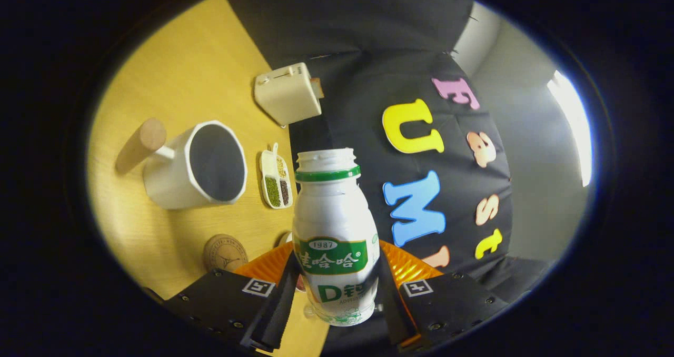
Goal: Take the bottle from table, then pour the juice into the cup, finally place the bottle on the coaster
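Fingers (308,315) clamped on bottle (335,241) | uncapped | cup (197,166) beyond

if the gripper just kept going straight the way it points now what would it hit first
The gripper is shut on the bottle, whose open mouth leads. Straight beyond it hangs the booth's black cloth wall, probably first; the cup lies off to one side. Depth is unclear.

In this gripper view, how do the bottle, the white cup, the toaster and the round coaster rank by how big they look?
1. Bottle, held between the fingers of the gripper, so nearness inflates it.
2. White cup, close behind; I would not rank these two firmly.
3. Toaster.
4. Coaster.
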{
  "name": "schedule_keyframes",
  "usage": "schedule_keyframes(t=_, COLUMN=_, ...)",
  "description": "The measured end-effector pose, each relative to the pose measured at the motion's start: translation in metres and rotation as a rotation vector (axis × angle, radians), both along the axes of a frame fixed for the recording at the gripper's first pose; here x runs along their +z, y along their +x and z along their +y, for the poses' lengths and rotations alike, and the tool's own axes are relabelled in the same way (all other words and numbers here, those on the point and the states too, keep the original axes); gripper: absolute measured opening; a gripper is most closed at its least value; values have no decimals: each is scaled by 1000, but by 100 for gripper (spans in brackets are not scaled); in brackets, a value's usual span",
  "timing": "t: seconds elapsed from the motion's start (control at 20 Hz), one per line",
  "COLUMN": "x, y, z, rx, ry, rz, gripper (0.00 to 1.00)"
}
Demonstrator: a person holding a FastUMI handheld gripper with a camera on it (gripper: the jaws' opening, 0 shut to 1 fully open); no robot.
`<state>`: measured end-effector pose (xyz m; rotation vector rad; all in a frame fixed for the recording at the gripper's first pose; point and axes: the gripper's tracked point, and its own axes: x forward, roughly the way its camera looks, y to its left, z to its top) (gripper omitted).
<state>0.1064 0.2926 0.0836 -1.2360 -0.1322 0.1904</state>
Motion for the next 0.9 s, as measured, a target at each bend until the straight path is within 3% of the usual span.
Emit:
schedule_keyframes(t=0.35, x=-29, y=16, z=-13, rx=11, ry=559, rz=190, gripper=73)
schedule_keyframes(t=0.65, x=-51, y=34, z=-20, rx=33, ry=877, rz=337, gripper=73)
schedule_keyframes(t=0.9, x=-51, y=37, z=-9, rx=96, ry=1068, rz=406, gripper=73)
